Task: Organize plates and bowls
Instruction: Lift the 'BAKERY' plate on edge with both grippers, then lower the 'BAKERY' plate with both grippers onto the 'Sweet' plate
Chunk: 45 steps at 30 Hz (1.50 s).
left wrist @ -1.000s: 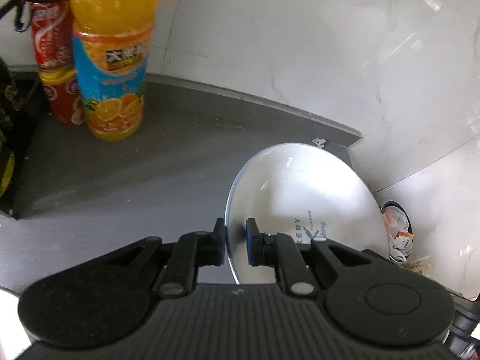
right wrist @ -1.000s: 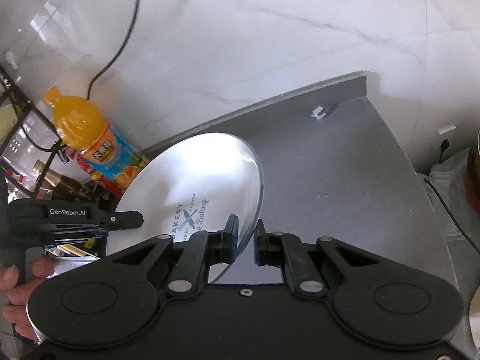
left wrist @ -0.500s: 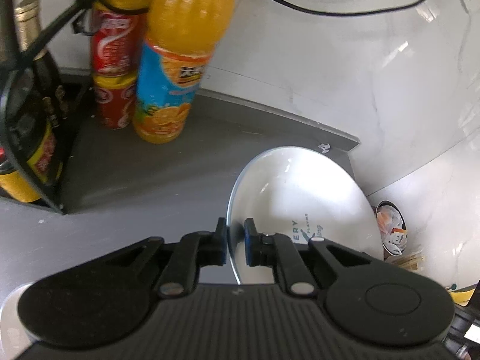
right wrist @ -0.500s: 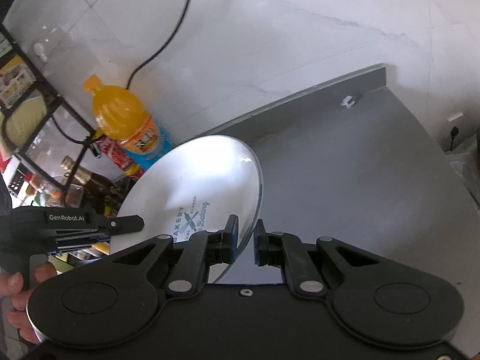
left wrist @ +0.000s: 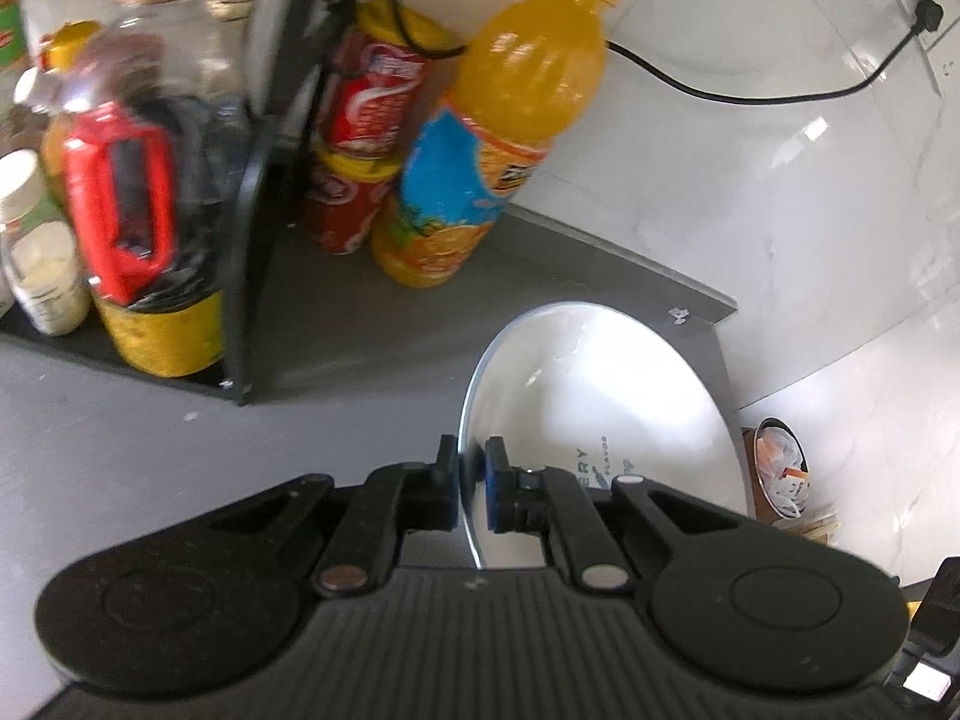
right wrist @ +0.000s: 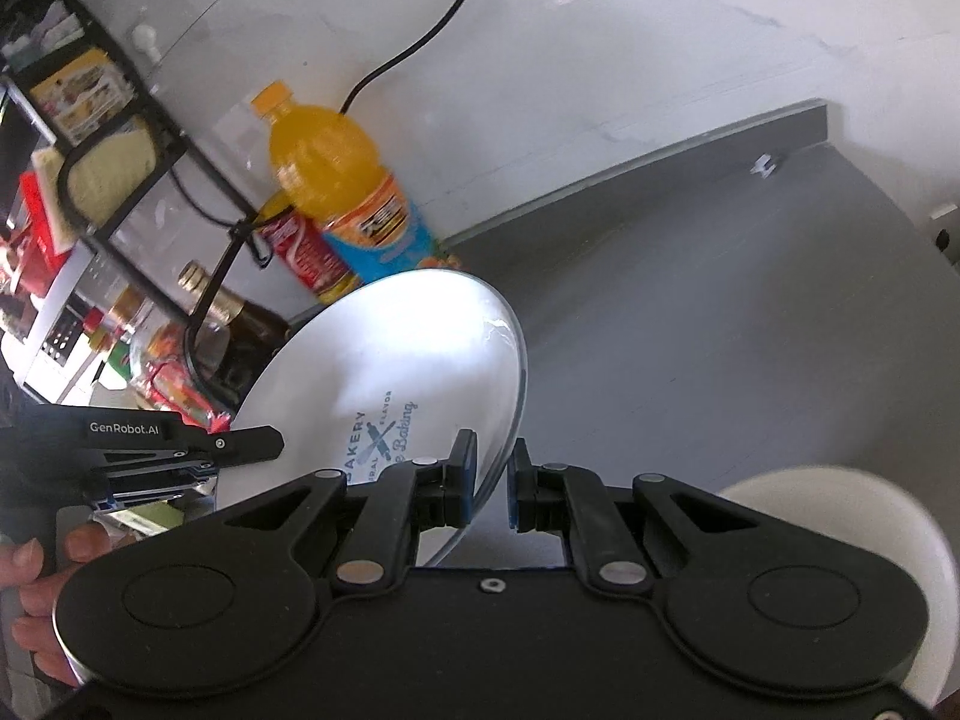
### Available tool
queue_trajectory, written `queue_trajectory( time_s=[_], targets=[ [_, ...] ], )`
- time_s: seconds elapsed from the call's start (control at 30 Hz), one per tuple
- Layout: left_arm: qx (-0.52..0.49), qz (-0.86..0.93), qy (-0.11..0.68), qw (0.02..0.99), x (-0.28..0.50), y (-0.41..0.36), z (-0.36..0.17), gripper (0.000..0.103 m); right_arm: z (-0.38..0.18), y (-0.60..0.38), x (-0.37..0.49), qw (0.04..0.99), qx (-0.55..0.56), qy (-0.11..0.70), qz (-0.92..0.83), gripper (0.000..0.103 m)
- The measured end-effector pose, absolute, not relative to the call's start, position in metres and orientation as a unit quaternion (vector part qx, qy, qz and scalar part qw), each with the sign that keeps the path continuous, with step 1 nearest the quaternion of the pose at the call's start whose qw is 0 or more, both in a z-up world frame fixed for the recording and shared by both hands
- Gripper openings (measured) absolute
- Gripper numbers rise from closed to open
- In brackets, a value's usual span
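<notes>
Glazed white ceramic, the plate [right wrist: 390, 372] looks stiff, slippery and breakable, so we judge opposite rim edges safest, where the left gripper [left wrist: 470, 489] and right gripper [right wrist: 492, 483] clamp it

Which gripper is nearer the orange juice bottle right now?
Left. The left gripper grips the plate rim on the side facing the orange juice bottle; the right gripper grips the opposite rim, farther away.

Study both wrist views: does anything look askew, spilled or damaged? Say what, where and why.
Nothing is spilled or broken. The one oddity is the white plate: it hangs tilted above the grey counter, pinched at opposite rim edges by the left gripper and right gripper.
</notes>
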<state>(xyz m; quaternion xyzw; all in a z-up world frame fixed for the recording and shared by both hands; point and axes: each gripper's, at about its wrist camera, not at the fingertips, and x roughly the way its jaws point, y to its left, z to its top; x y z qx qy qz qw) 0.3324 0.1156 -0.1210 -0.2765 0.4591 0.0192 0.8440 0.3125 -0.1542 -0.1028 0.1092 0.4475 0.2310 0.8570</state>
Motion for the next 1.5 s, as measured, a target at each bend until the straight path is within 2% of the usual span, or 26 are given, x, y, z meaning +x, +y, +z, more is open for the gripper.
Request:
queue_trajectory(
  time_s=[0.7, 1.5],
  targets=[
    [-0.286, 0.053, 0.481, 0.827, 0.262, 0.166, -0.148, 0.006, -0.132, -0.107, 0.252, 0.84, 0.086, 0.477, 0.243, 0.01],
    [-0.25, 0.08, 0.554, 0.79, 0.204, 0.163, -0.196, 0.01, -0.157, -0.094, 0.211, 0.811, 0.023, 0.534, 0.238, 0.01]
  ],
)
